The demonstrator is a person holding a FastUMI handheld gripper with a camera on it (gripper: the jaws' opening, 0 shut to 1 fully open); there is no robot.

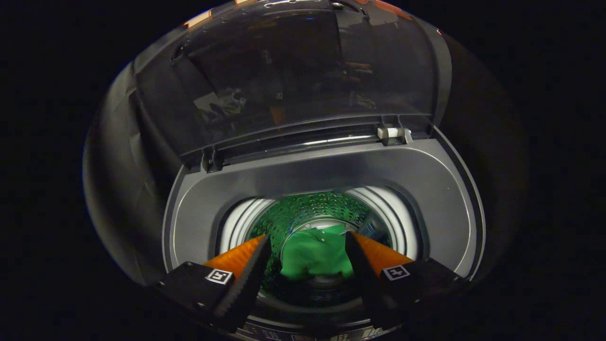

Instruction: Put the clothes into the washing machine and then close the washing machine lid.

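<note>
Gripper view, looking down into a top-loading washing machine (426, 189). The gripper (307, 244) hangs over the drum opening with its two fingers spread wide and nothing between them, so it reads as released. A green garment (315, 258) lies in a loose heap at the bottom of the perforated drum (312, 208), below and between the fingers, touching neither; it appears to have been let go there, since the spread fingers sit straight above it. Beyond the fingers, the transparent lid (293, 76) stands raised on its rear hinges, tilted back, leaving the opening free. Judging from this, loading looks done and closing the lid remains.
</note>
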